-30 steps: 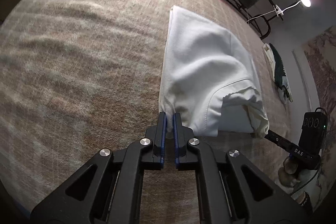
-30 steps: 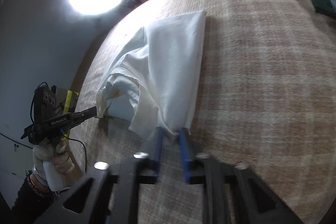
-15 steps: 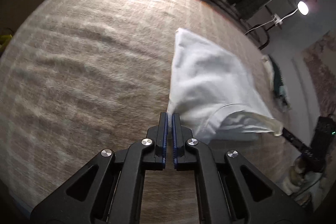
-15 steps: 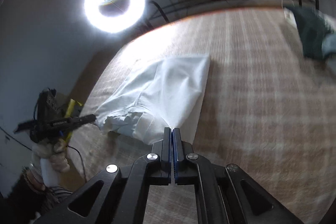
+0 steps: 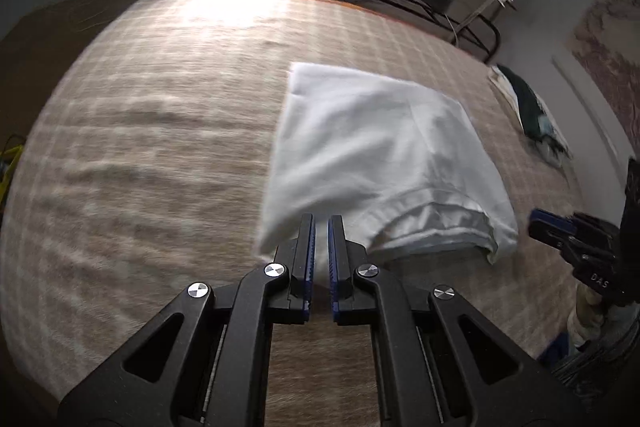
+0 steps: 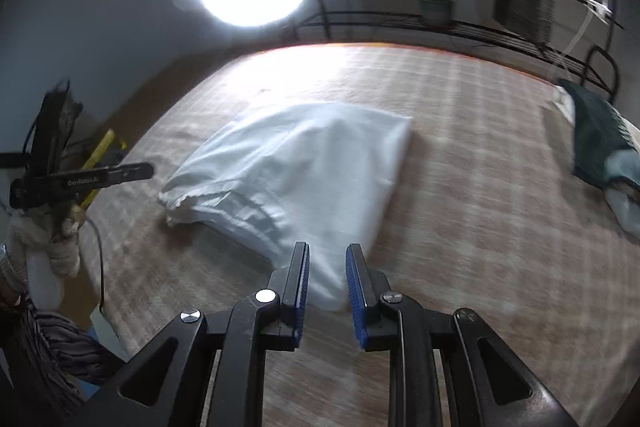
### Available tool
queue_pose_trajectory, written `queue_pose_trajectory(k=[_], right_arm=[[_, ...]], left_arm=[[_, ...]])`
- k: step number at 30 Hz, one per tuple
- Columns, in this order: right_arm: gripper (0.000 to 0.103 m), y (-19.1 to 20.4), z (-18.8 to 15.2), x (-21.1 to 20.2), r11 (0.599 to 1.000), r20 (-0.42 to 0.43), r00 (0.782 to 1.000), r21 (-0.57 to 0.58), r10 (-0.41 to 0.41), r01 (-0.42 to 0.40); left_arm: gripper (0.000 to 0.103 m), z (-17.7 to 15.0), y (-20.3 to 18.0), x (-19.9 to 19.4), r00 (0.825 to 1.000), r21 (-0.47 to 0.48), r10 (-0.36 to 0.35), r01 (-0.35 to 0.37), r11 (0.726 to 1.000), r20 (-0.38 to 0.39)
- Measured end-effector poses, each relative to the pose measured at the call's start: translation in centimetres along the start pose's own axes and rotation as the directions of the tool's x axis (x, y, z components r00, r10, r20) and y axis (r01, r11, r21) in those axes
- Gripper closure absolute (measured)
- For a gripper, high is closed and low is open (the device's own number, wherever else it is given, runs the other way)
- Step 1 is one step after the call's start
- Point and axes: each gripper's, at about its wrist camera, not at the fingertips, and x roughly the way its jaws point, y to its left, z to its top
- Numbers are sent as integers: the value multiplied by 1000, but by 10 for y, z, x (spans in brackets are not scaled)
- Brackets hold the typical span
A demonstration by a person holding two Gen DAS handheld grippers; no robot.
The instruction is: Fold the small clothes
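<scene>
The white cloth (image 5: pixel 376 163) is lying folded on the plaid surface (image 5: pixel 160 147), hem end toward the right side in the left view.

Left tool (image 5: pixel 321 243) is pinched nearly closed. It looks like it's just above the cloth's near corner, not gripping it, though the view is a bit blurry so I wouldn't swear to it.

Right tool (image 6: pixel 327 275) has its jaws opening right now. The cloth's near corner sits between them but the pads aren't pressing on it.

For doing this step well, I'd let both corners drop clean, pull straight up and away so nothing snags, then check the edges line up before the next fold.
</scene>
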Motion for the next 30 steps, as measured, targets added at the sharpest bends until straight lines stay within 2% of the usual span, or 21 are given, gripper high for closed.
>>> queue_pose_trajectory(k=[2, 5, 8, 10, 12, 15, 20, 24, 28, 30], right_arm=[[83, 9, -1, 14, 1000, -32, 999, -30, -4, 3], [85, 23, -8, 37, 998, -120, 993, -58, 16, -23], [85, 32, -18, 41, 991, -183, 983, -133, -18, -7], [86, 28, -19, 31, 991, -205, 978, -120, 39, -64], [86, 21, -12, 15, 990, -167, 982, -90, 94, -110], [85, 10, 10, -4, 990, -62, 990, -50, 130, -133], [85, -4, 50, 10, 990, 46, 991, 51, 129, -132], [85, -1, 67, 41, 992, 45, 994, 70, 103, -105], [85, 4, 68, 68, 996, -5, 997, 44, 80, -80], [85, 5, 63, 82, 998, -51, 997, 24, 53, -52]], left_arm=[[100, -2, -11, 16, 999, 43, -8, 10, 999, -51], [100, -13, -13, 32, 993, 78, 31, -22, 997, -113], [100, -17, -14, 25, 990, 117, 25, -9, 993, -136], [100, -14, -12, 14, 993, 96, 22, -11, 995, -118], [100, -6, -14, 3, 997, 78, -3, 9, 997, -74], [100, 17, -26, 3, 999, 58, -35, 36, 998, -22], [100, 43, -54, 29, 998, 67, -57, 57, 996, -9], [100, 50, -66, 54, 998, 75, -47, 49, 996, -34], [100, 39, -68, 79, 996, 141, 17, -5, 990, -87], [100, 36, -66, 77, 997, 148, 3, 9, 989, -80]])
